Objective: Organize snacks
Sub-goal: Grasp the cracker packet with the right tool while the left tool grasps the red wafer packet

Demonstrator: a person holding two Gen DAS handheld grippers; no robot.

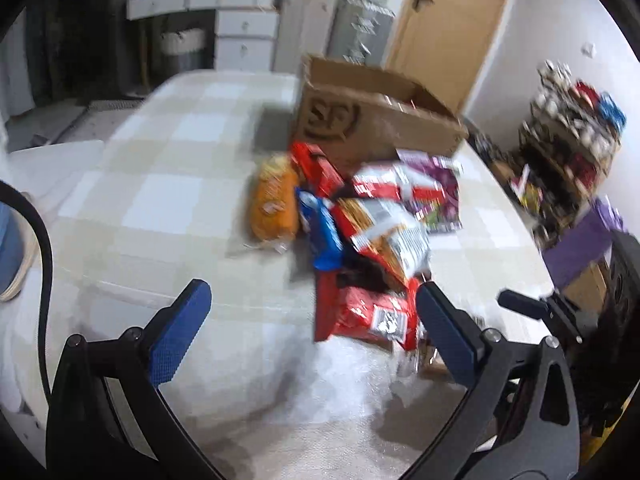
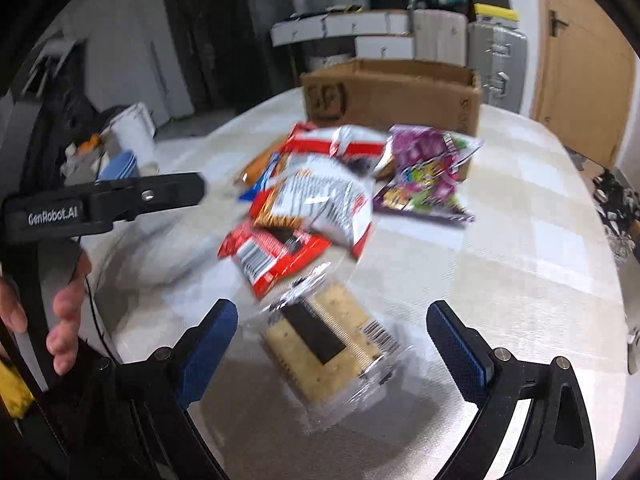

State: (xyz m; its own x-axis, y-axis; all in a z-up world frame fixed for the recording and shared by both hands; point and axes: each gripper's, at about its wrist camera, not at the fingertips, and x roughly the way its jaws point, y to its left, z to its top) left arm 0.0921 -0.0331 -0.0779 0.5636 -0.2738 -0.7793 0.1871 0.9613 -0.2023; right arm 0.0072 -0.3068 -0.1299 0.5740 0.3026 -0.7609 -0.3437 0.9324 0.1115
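Claws are both gaping wide, empty; right claw (image 2: 332, 344) is risking crushing the cracker pack (image 2: 328, 344) or snagging its loose wrap.

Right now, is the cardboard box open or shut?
Open. The box shows raised walls and no flaps over its top; whether anything lies inside, cannot tell.

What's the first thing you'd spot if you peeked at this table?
A jumbled heap of bright snack packets in the middle of the checked table, red, orange, blue and purple, with an open cardboard box just behind it. Nearest of all, a clear-wrapped cracker pack lies between the open blue fingers of the right gripper. The left gripper is open too, holding nothing.
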